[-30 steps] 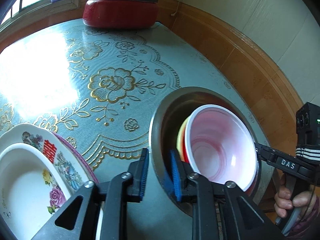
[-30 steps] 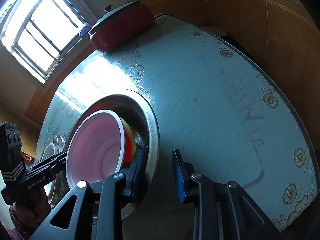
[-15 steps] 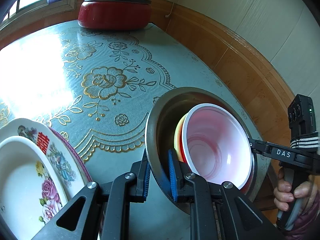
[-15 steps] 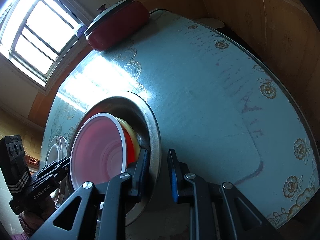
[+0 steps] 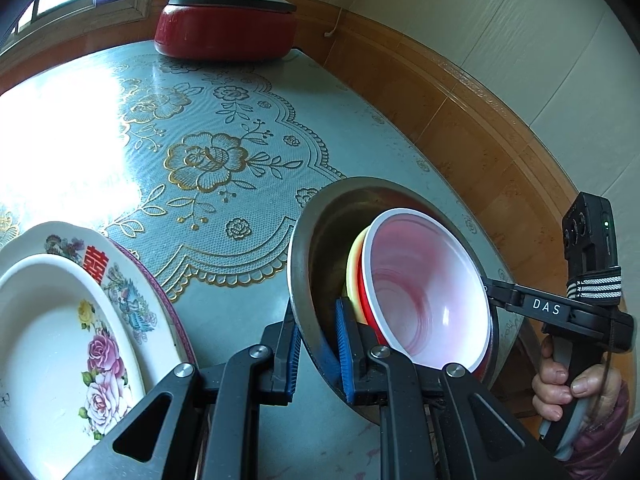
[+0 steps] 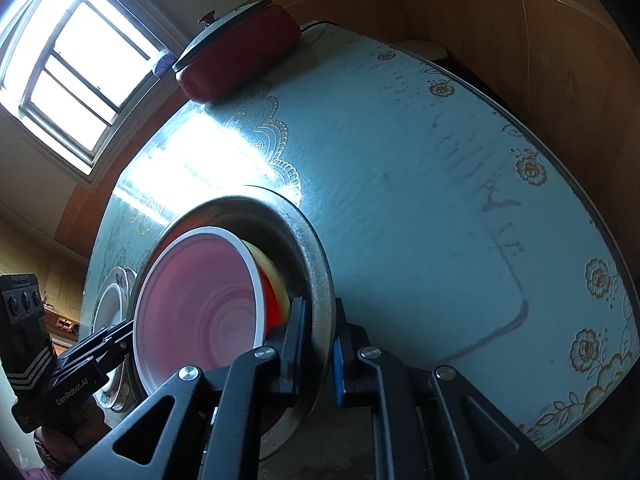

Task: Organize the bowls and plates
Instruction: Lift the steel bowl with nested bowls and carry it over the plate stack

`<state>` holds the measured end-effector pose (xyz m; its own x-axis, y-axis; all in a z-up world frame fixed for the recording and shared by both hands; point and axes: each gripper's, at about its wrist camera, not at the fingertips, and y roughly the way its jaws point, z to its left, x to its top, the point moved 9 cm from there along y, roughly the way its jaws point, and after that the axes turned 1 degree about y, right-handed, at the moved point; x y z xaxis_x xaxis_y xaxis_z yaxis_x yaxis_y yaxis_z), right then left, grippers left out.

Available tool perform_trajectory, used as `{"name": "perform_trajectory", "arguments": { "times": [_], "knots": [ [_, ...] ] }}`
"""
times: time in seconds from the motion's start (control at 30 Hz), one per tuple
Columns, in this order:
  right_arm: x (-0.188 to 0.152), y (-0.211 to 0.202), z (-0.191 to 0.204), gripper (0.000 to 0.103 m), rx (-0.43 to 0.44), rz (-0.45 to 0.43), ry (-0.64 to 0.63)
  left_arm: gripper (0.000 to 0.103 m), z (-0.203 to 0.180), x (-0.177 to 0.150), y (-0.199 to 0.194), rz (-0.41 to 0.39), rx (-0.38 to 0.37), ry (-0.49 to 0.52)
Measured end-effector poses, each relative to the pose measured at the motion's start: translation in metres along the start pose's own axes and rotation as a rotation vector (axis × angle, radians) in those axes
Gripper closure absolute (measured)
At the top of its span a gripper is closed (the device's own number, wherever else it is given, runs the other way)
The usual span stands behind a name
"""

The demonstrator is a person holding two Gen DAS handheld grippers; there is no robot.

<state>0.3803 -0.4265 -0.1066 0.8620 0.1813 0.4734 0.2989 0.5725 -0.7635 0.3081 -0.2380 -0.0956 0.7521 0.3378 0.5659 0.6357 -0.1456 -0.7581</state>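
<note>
A steel basin (image 5: pixel 297 240) stands tilted on the blue floral tablecloth. Inside it a red bowl with a white inside (image 5: pixel 424 292) nests in a yellow bowl (image 5: pixel 354 264). My left gripper (image 5: pixel 318 340) is shut on the basin's near rim, one blue pad inside and one outside. On the opposite rim my right gripper (image 5: pixel 490 292), held by a hand, has its jaws pinched. In the right wrist view my right gripper (image 6: pixel 318 348) has closed on the basin's rim (image 6: pixel 316 248), pads against both faces. The red bowl (image 6: pixel 200 312) and my left gripper (image 6: pixel 126 332) lie beyond it.
Two stacked floral plates (image 5: pixel 60 340) sit close to the left of the basin. A red lidded pot (image 5: pixel 224 24) stands at the far end of the table by the window. The table's edge (image 5: pixel 452 184) runs near a wood-panelled wall on the right.
My right gripper's jaws, apart around the basin's rim before, have closed onto it. My left gripper keeps its hold on the other side. The basin has stayed in place.
</note>
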Motion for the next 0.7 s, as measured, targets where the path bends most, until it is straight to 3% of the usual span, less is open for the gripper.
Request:
{"name": "perform_trajectory", "arguments": {
  "times": [0.7],
  "knots": [
    [-0.007, -0.015, 0.049, 0.092, 0.020, -0.058, -0.030, 0.087, 0.024, 0.001, -0.046, -0.063, 0.008, 0.029]
  ]
}}
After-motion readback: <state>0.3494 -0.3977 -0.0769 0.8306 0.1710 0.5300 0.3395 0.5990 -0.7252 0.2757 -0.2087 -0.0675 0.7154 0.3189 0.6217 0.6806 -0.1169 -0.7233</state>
